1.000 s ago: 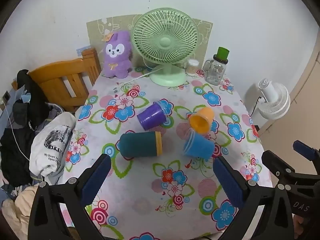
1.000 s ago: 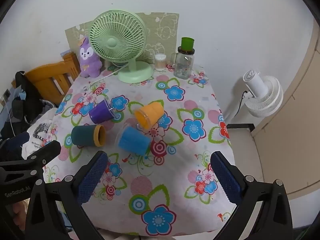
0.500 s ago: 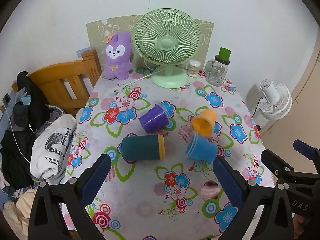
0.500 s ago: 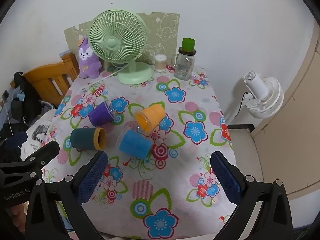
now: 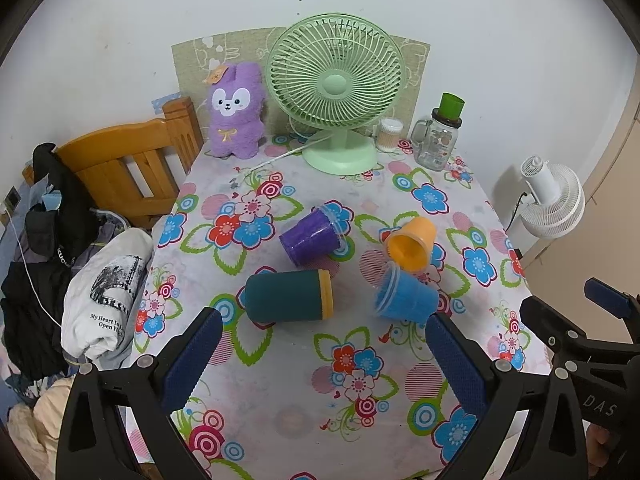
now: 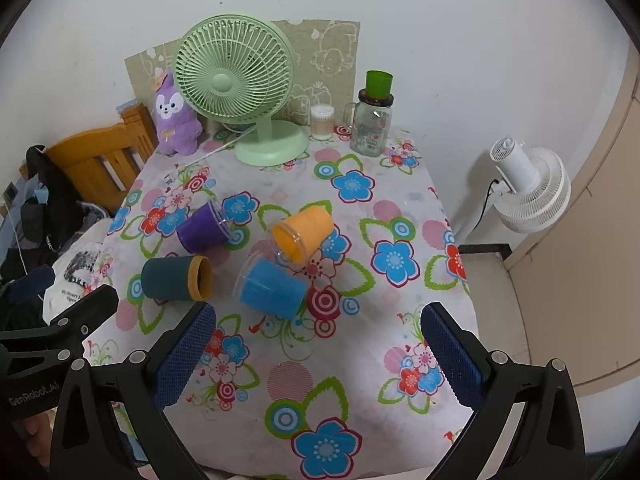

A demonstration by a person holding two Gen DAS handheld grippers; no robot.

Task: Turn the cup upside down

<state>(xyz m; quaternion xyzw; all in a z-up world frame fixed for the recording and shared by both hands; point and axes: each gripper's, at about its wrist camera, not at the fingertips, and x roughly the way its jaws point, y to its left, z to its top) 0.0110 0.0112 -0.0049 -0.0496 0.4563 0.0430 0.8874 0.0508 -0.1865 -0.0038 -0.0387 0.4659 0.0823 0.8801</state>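
Several cups lie on their sides on the floral tablecloth (image 5: 288, 412): a dark teal cup with a yellow rim (image 5: 288, 298) (image 6: 174, 278), a purple cup (image 5: 310, 236) (image 6: 202, 228), an orange cup (image 5: 410, 242) (image 6: 304, 230) and a blue cup (image 5: 404, 298) (image 6: 272, 288). My left gripper (image 5: 320, 364) is open and empty, above the table's near part, short of the teal cup. My right gripper (image 6: 318, 360) is open and empty, short of the blue cup.
A green desk fan (image 5: 336, 92), a purple plush rabbit (image 5: 236, 112), a jar of cotton swabs (image 5: 390, 134) and a glass jar with a green lid (image 5: 438, 136) stand at the back. A wooden chair (image 5: 132, 168) with clothes stands left. A white fan (image 6: 528, 188) stands on the floor at the right.
Both grippers have drawn back and up slightly, so the table and cups sit a little lower and farther in view. The cups have not moved.
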